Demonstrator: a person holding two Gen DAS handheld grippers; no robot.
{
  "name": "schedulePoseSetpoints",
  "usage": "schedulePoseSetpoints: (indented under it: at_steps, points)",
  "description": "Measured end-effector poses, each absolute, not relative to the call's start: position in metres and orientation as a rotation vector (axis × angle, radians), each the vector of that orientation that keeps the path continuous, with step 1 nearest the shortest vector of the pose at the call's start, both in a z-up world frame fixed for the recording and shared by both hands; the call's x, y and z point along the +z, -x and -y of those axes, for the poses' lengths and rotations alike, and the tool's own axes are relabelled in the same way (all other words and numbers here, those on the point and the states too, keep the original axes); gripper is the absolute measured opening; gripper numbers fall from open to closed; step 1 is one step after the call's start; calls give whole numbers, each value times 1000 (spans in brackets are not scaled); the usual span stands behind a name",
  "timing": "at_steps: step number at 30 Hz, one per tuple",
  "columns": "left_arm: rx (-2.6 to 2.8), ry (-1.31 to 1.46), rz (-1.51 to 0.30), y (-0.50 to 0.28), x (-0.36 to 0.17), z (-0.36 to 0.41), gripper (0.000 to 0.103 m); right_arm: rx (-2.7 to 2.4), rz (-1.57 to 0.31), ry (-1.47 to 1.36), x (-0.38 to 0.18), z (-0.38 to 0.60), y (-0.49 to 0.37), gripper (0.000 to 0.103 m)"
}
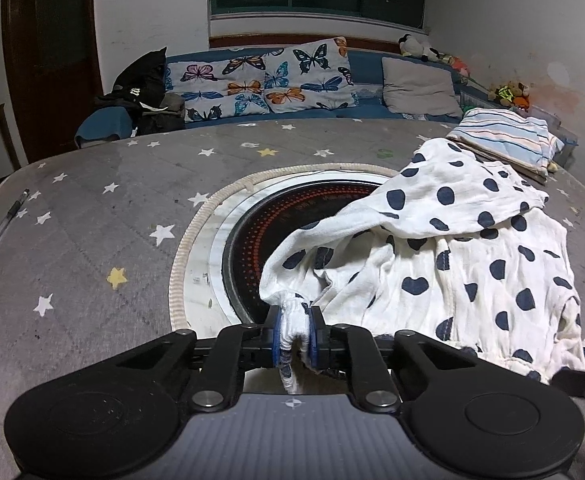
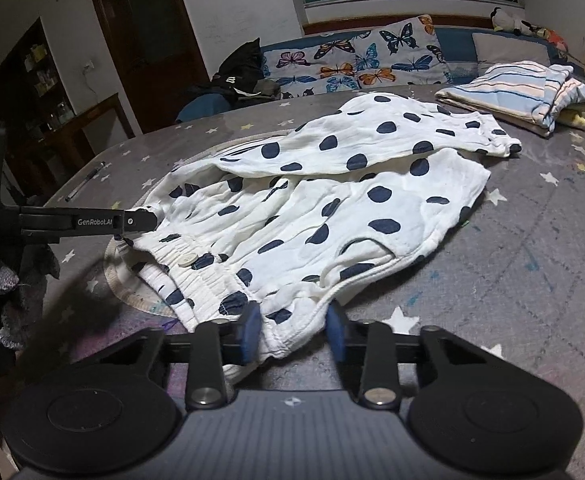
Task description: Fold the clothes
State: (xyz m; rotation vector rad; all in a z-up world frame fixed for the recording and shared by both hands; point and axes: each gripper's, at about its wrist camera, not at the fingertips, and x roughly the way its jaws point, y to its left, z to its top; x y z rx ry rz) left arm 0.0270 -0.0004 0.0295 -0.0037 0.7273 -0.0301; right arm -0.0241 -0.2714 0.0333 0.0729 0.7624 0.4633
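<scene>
A white garment with navy dots (image 1: 444, 248) lies crumpled on the grey star-print table cover (image 1: 92, 216). My left gripper (image 1: 295, 334) is shut on a bunched corner of its hem, over the round stove inset. In the right wrist view the same garment (image 2: 332, 208) spreads across the middle, with the left gripper (image 2: 142, 220) holding its left edge. My right gripper (image 2: 294, 330) is open, with its blue pads on either side of the garment's near hem.
A folded striped cloth (image 1: 504, 140) lies at the table's far right, also in the right wrist view (image 2: 520, 92). A pen (image 1: 6, 222) lies near the left edge. A round stove inset (image 1: 260, 236) sits mid-table. A sofa with butterfly cushions (image 1: 260, 76) stands behind.
</scene>
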Motion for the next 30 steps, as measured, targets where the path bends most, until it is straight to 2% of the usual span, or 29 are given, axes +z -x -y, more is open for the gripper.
schedulePoseSetpoints:
  at_steps: [5, 8, 14, 16, 19, 20, 22, 24, 26, 30]
  points:
    - [-41, 10, -729, -16, 32, -1, 13, 471, -763, -89, 35, 280, 24, 12]
    - [-55, 19, -734, -8, 32, 0, 13, 478, -766, -84, 37, 287, 26, 7]
    - [-64, 26, -724, 8, 34, 2, 12, 485, -769, -83, 38, 296, 28, 7]
    - [-65, 26, -723, 13, 35, 2, 12, 487, -777, -110, 38, 298, 25, 9]
    - [-66, 31, -722, 19, 36, 1, 12, 483, -782, -122, 36, 297, 22, 20]
    - [-65, 35, -723, 21, 37, 0, 12, 480, -782, -121, 35, 296, 22, 26]
    - [-63, 47, -725, 23, 37, -3, 12, 484, -786, -122, 32, 294, 21, 29]
    - [-63, 59, -729, 26, 37, -5, 12, 488, -781, -114, 30, 292, 21, 24]
    - [-66, 71, -730, 31, 38, -7, 11, 496, -780, -112, 31, 294, 20, 9]
    - [-100, 113, -735, 47, 43, -11, 11, 515, -762, -94, 39, 303, 21, 5]
